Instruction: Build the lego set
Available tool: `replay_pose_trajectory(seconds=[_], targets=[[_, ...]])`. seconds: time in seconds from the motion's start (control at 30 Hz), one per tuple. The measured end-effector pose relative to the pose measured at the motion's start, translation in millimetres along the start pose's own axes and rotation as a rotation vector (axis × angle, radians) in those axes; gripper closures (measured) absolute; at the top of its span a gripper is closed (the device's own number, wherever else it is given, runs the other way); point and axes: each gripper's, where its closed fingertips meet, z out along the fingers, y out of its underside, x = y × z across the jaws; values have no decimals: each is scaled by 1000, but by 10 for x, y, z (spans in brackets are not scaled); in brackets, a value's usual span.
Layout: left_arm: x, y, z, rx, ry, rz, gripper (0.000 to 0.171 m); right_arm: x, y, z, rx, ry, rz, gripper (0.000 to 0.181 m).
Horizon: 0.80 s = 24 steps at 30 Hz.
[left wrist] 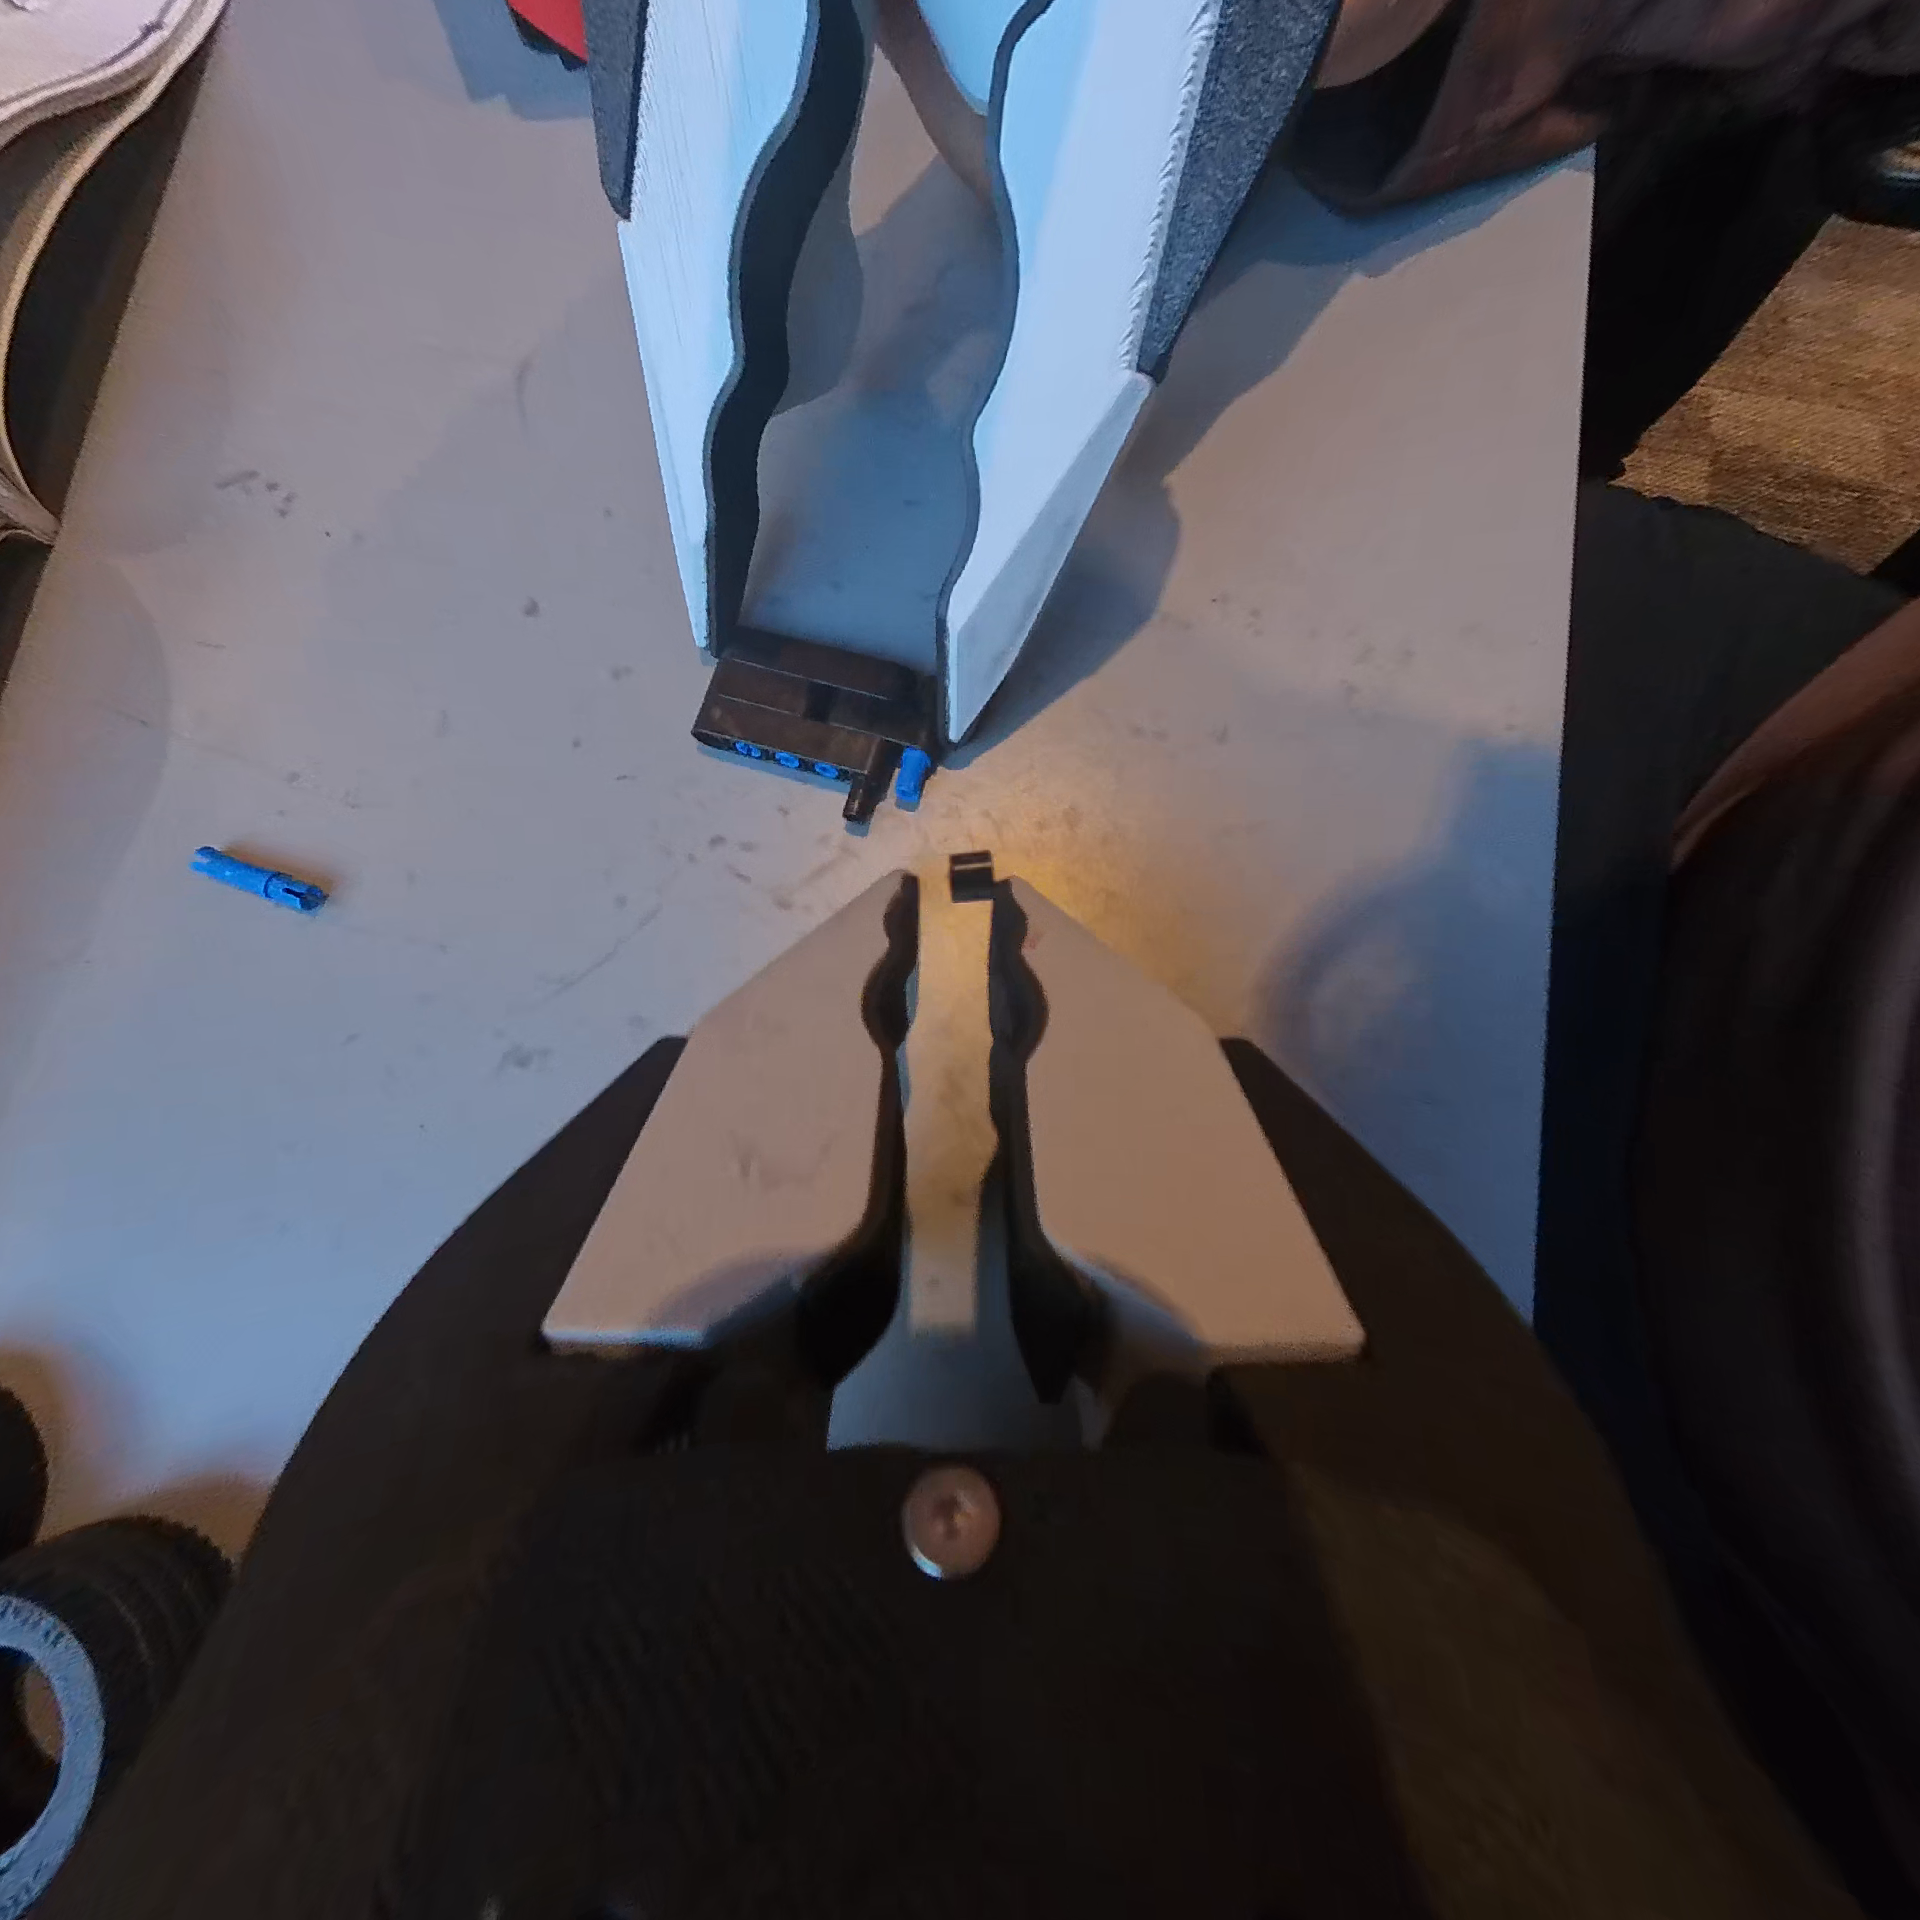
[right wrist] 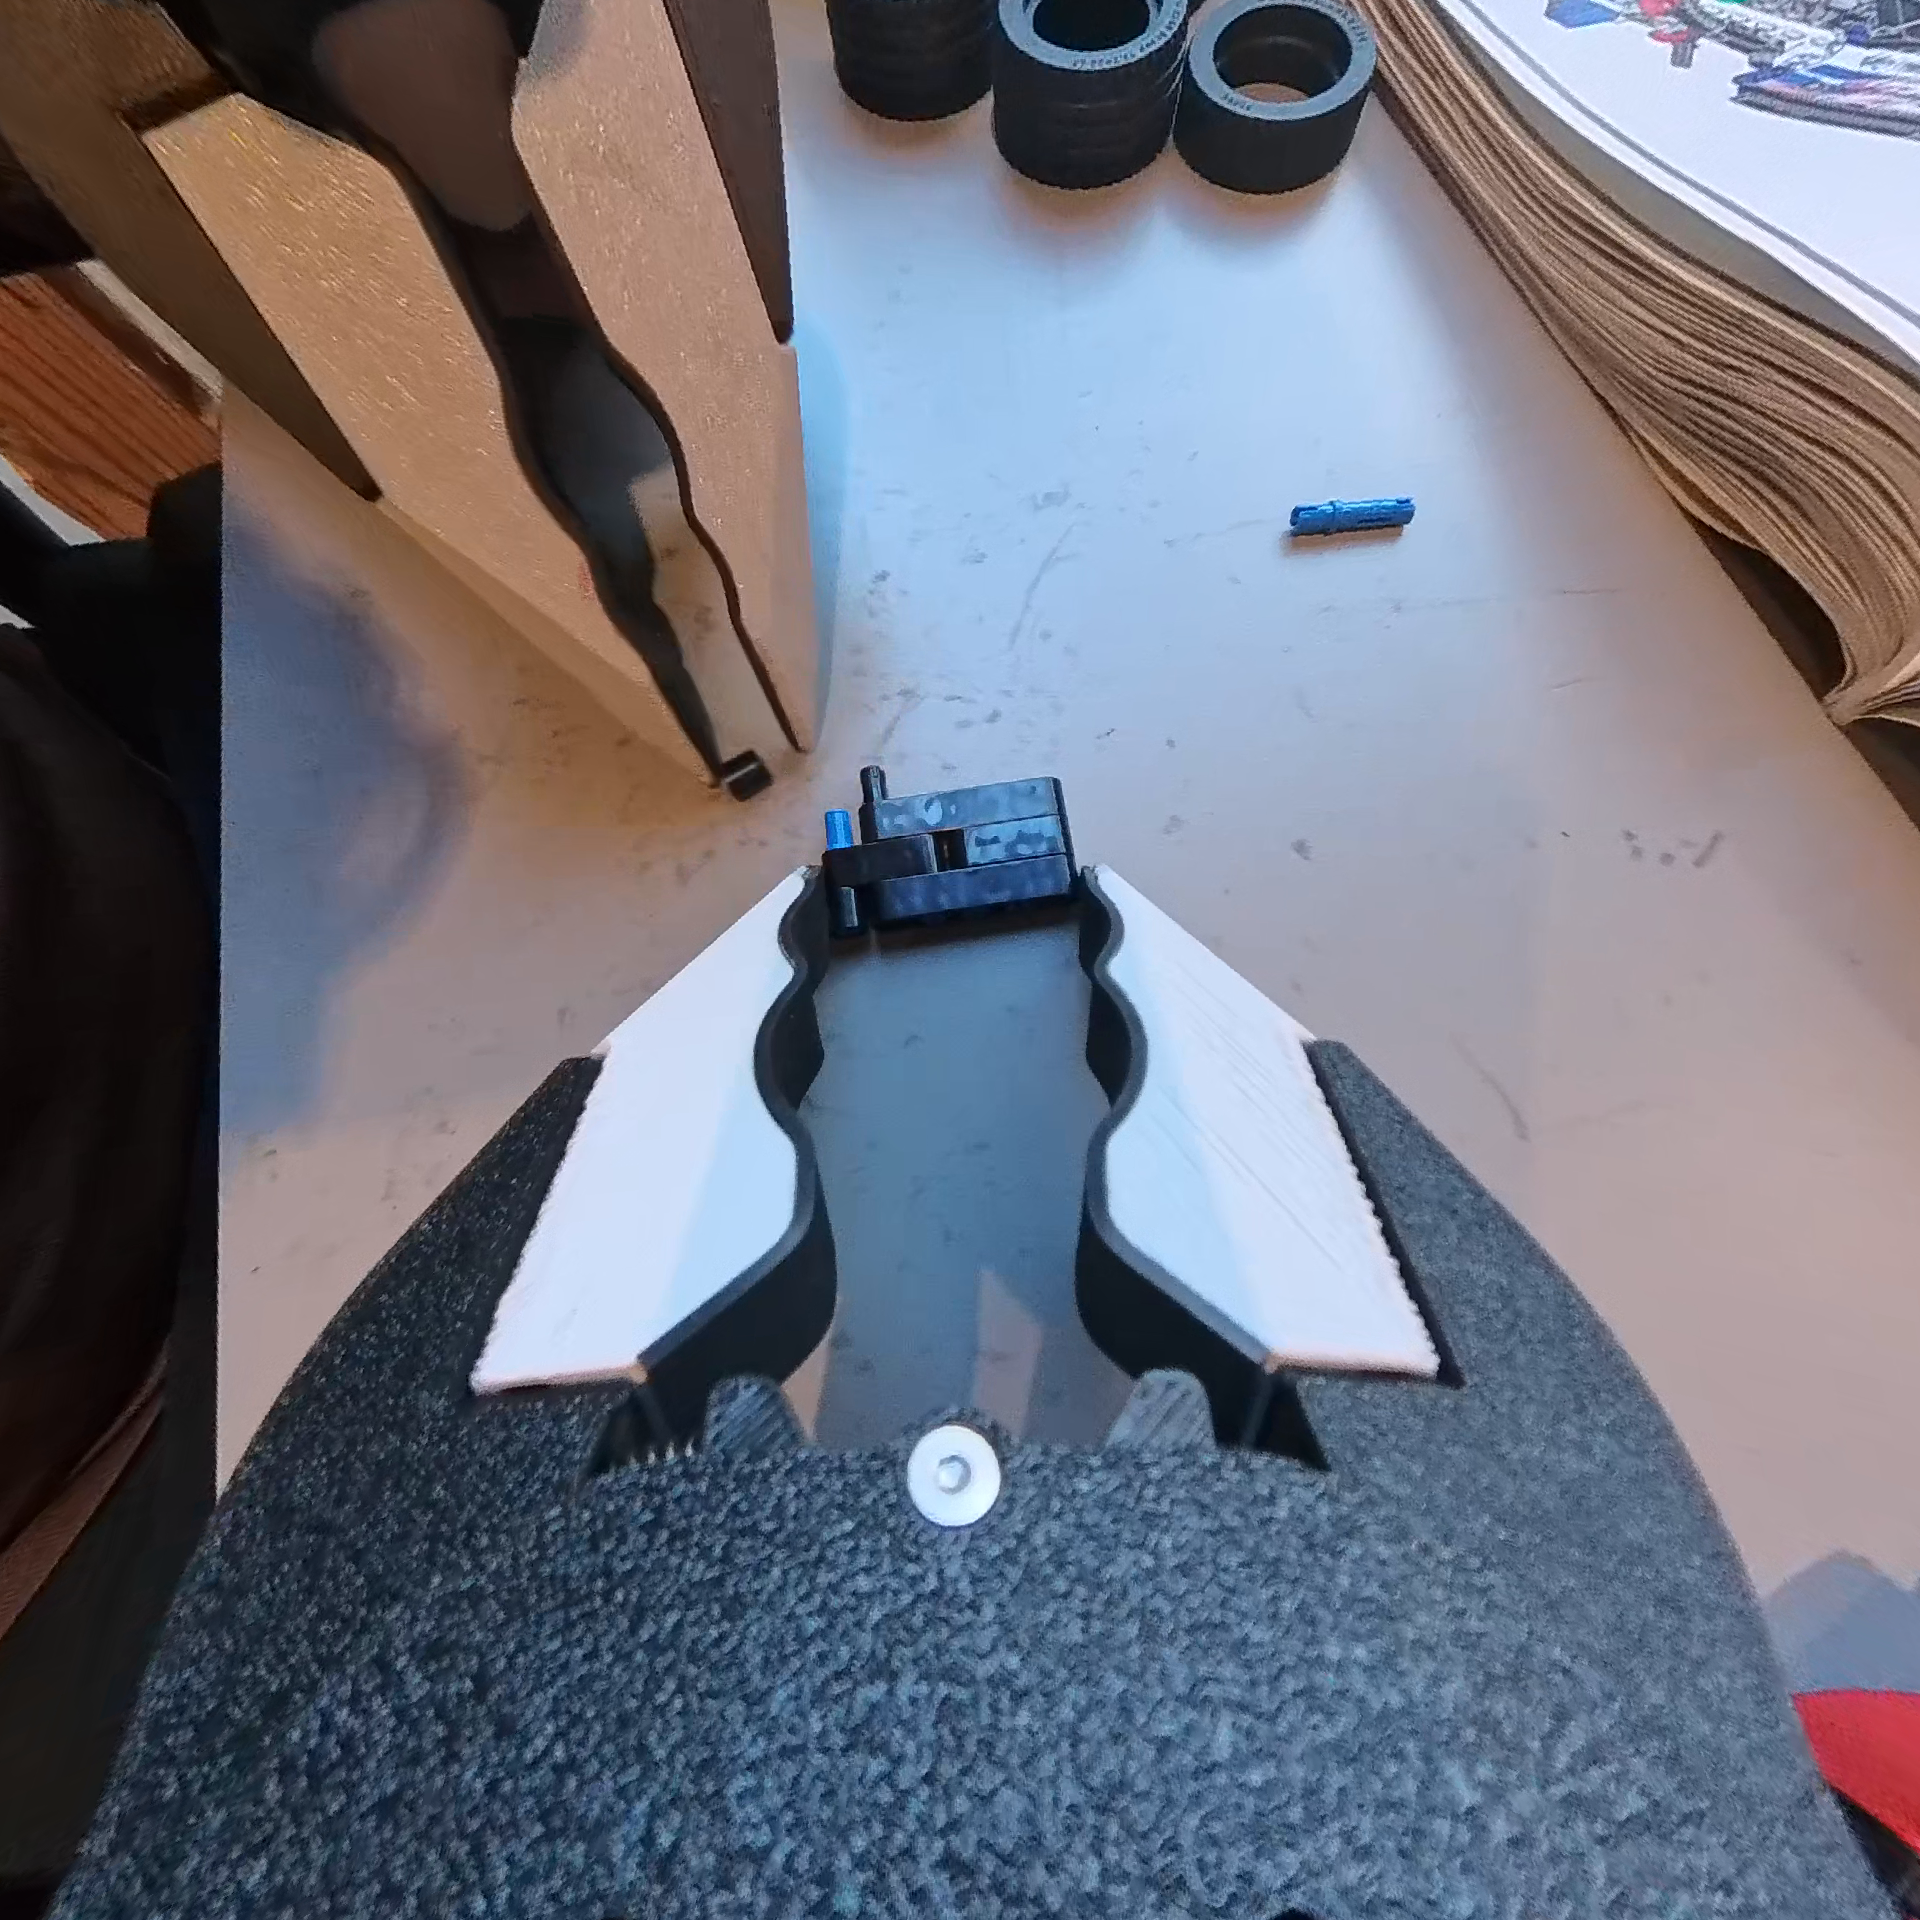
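We saw the right gripper pinching a black lego assembly between its fingertips, low over the white table; a blue pin end and a black axle stub stuck out of it. The left gripper was nearly pressed together, clamping a small black piece at its tips, just beside the assembly, not touching. 1 loose blue pin lay apart. 3 black tires stood near a booklet.

Your tyres run off the top edge, booklet cut off right (its print too small), black piece half-hidden by jaws.
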Motion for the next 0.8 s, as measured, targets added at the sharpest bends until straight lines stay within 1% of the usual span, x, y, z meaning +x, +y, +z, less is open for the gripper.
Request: replay_pose_trajectory(seconds=[0.13, 0.33, 0.4, 0.5, 0.6, 0.8], targets=[[49, 14, -30, -22, 29, 8, 158, 0, 0, 0, 0, 0, 0, 133], [154, 33, -23, -53, 63, 21, 171, -2, -1, 1, 0, -1, 0, 133], [181, 2, 7, -46, 60, 8, 171, -2, -1, 0, 0, -1, 0, 133], [247, -32, 35, -40, 79, 7, 166, -3, -1, 0, 0, -1, -1, 133], [221, -25, 21, -47, 60, 11, 166, -15, 0, -2, 0, -6, -6, 133], [176, -84, -13, -23, 32, -3, 166, -33, 10, -10, -1, -17, -12, 133]])
